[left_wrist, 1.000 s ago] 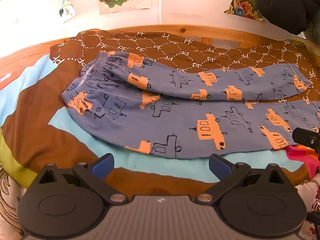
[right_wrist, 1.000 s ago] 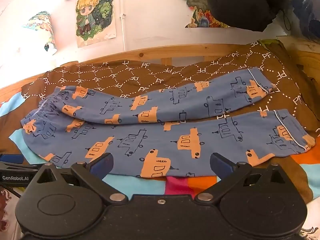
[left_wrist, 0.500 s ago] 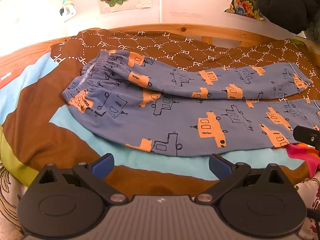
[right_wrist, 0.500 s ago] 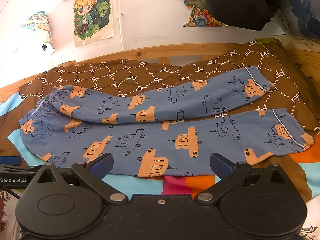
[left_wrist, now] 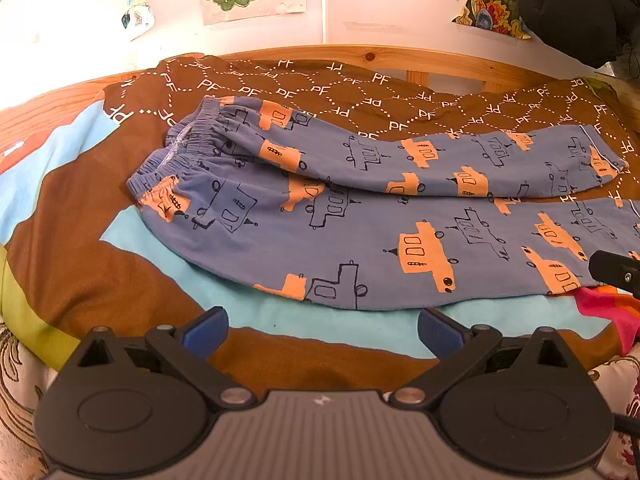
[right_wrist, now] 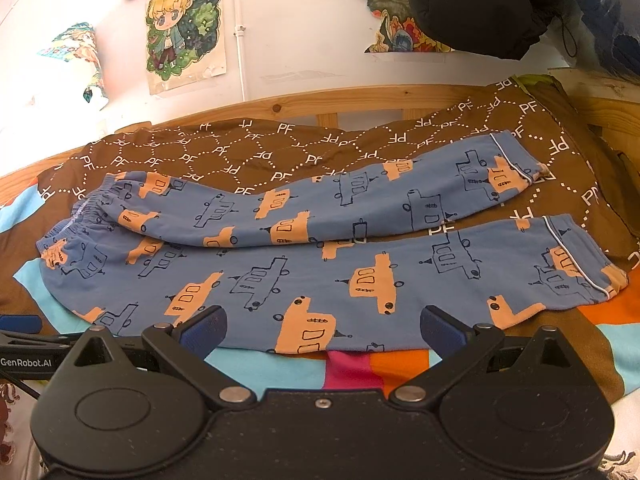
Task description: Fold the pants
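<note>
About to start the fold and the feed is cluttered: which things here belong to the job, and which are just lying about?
For the job:
- blue pants, spread flat, legs apart
- left claw, open, empty
- right claw, open, empty

Just lying about:
- patterned bedspread under the pants
- wooden bed frame
- wall posters
- black garment hanging above

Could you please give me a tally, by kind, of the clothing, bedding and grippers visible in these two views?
Pants: 1, blue with orange prints, both legs laid out flat
Patchwork bedspread: 1
Grippers: 2, the left gripper and the right gripper, both open and empty
Total: 4
</note>
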`<state>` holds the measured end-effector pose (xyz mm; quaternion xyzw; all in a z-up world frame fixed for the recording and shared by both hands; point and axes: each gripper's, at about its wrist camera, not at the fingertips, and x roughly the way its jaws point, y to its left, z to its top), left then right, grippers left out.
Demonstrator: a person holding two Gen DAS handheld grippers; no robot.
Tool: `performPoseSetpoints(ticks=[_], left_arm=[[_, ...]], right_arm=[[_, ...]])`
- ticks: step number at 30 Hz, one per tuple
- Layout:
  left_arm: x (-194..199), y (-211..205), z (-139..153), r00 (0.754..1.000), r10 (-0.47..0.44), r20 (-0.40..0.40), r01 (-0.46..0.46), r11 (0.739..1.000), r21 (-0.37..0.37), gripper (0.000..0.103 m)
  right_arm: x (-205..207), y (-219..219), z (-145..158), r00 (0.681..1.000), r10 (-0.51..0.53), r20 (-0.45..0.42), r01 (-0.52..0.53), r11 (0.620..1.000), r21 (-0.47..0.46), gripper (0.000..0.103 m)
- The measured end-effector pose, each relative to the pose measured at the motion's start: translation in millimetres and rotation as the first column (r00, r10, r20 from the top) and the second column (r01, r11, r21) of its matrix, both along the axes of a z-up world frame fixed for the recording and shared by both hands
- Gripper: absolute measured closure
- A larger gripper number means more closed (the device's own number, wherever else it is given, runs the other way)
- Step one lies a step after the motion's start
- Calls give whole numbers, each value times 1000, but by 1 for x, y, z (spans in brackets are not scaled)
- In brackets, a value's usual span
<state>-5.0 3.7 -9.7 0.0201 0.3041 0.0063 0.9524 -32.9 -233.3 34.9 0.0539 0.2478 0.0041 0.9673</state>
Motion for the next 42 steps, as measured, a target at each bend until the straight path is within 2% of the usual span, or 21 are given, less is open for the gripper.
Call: performPoseSetpoints(ticks=[26, 32, 35, 37, 40, 42], left_arm=[[2, 1, -1, 1000, 21, -24, -21, 1000, -6, 0], [17, 7, 7, 999, 41, -22, -41, 999, -7, 0], [35, 15, 15, 997, 64, -36, -66, 997, -39, 0], [50, 19, 23, 998, 53, -26, -54, 998, -31, 0], [72, 22, 41, 1000, 8, 16, -9, 1000, 26, 0], [91, 25, 56, 999, -38, 38, 35, 996, 78, 0]], right_arm=[[-1, -2, 0, 1000, -25, 2, 25, 1000, -11, 1], [5, -3, 4, 999, -29, -15, 29, 1000, -5, 1], [16, -9, 13, 1000, -1, -9, 1, 1000, 12, 1], [27, -14, 21, 999, 38, 7, -38, 999, 24, 1], [52, -23, 31, 991, 135, 23, -136, 990, 46, 1], [74, -28, 38, 978, 208, 2, -208, 977, 55, 1]])
